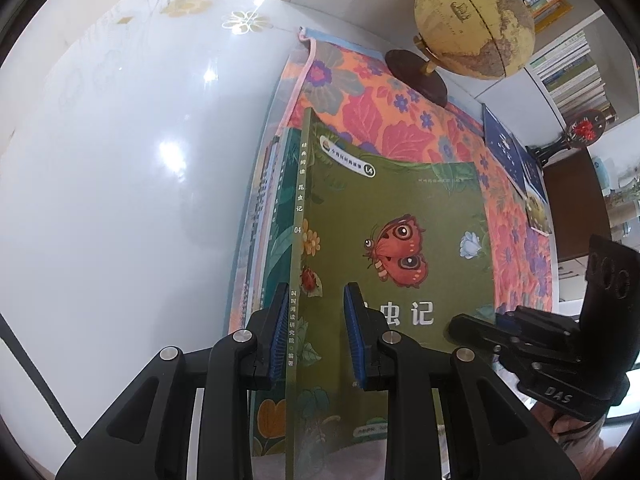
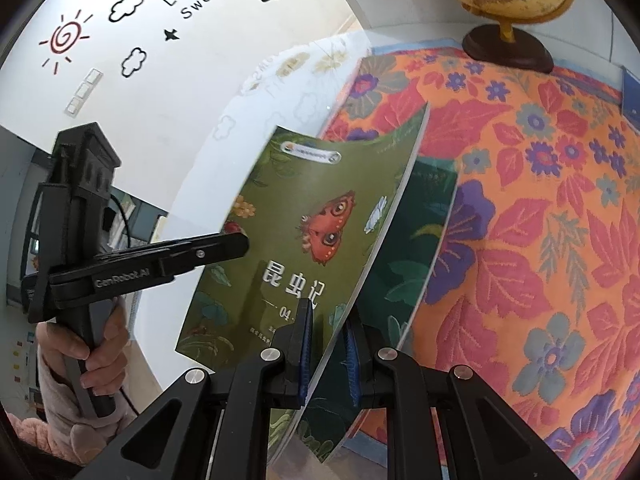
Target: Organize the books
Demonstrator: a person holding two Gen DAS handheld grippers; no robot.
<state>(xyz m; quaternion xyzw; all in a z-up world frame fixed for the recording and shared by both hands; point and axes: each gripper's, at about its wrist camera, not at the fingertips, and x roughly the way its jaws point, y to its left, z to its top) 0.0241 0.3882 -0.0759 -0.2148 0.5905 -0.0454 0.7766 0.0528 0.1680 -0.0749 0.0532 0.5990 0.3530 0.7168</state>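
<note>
Tongs [image 1: 316, 332] astride green butterfly-cover book [image 1: 400, 240]

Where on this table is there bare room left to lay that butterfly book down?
Free: the floral cloth between the globe's base and the stack's dark green book, and the glossy white tabletop left of the stack. Crowded: the cloth's far edge, where blue books lean, and around the globe's base.

book [image 1: 400, 216] on stack [image 1: 272, 208] (left edge of cloth [image 1: 400, 120]) | globe [image 1: 472, 24] behind | table [image 1: 120, 160] left
</note>
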